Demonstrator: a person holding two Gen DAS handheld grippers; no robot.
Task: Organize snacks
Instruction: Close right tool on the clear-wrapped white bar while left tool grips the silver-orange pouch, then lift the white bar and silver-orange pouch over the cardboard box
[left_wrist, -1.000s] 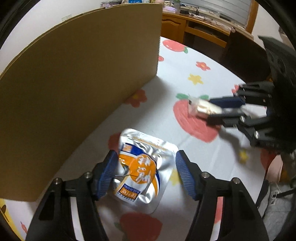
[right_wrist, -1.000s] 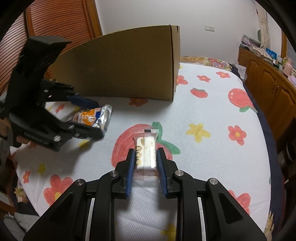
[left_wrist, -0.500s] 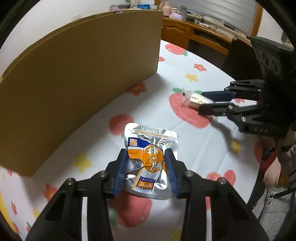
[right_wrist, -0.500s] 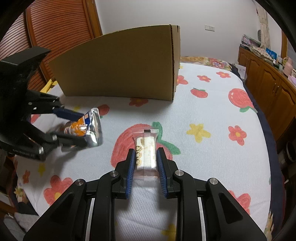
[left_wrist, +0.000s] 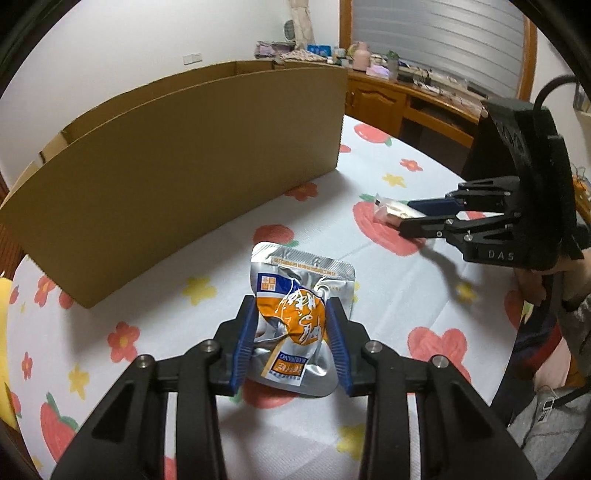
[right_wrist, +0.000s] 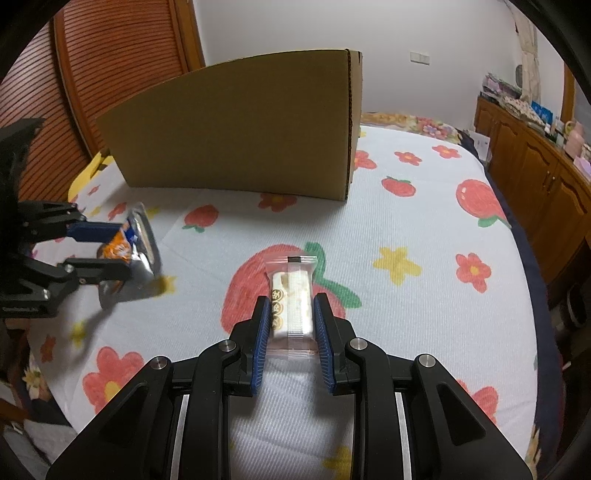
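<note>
Blue pads of the left gripper have just been closing and now pinch the silver-and-orange pouch, lifted off the sheet. Off to its right, the right gripper clamps the clear-wrapped bar. Ahead stands the cardboard box; both snacks look ready for it.

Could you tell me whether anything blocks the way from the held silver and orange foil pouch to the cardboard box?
Only the brown cardboard box's own tall near wall; the silver and orange foil pouch must go over it.
</note>
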